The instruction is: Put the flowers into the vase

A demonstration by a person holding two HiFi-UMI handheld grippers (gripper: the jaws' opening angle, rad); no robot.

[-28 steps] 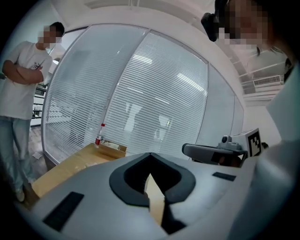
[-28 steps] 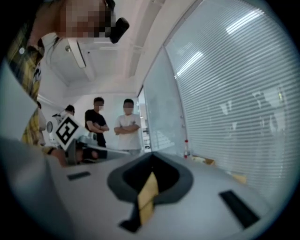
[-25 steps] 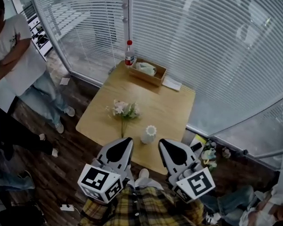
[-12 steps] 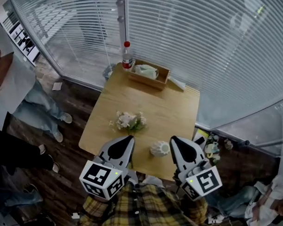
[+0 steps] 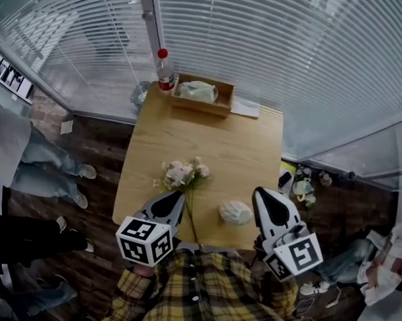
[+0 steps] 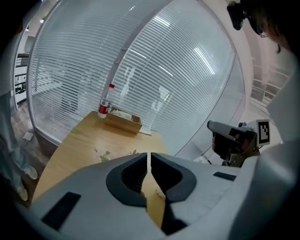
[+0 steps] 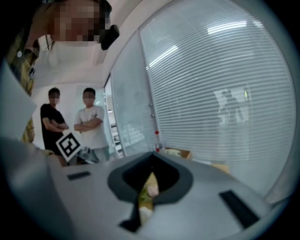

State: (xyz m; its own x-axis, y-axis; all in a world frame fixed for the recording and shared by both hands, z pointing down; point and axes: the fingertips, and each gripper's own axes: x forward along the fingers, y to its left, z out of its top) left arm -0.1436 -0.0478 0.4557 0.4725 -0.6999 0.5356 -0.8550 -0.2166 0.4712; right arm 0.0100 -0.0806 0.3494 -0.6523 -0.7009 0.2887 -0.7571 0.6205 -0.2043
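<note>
A bunch of pale pink and white flowers (image 5: 182,173) lies on the wooden table (image 5: 214,146), its green stem running toward the near edge. A white vase (image 5: 236,212) stands right of the stem. My left gripper (image 5: 181,195) sits just left of the stem. Its jaws (image 6: 149,154) stand together but for a hairline slit that has just widened slightly, with nothing between them. My right gripper (image 5: 259,189) is right of the vase, shut and empty. In the right gripper view, blooms show through the opening behind the shut tips (image 7: 152,153).
At the table's far edge stand a wooden box (image 5: 202,97) holding a cloth, a red-capped bottle (image 5: 163,69) and a sheet of paper (image 5: 245,109). Glass walls with blinds close off the back. A person (image 5: 30,156) stands at the left. Clutter (image 5: 302,186) lies on the floor right.
Both grippers have come down and forward over the table's near edge. The left tip has moved from short of the stem to beside it. The right tip has drawn level with the vase.
</note>
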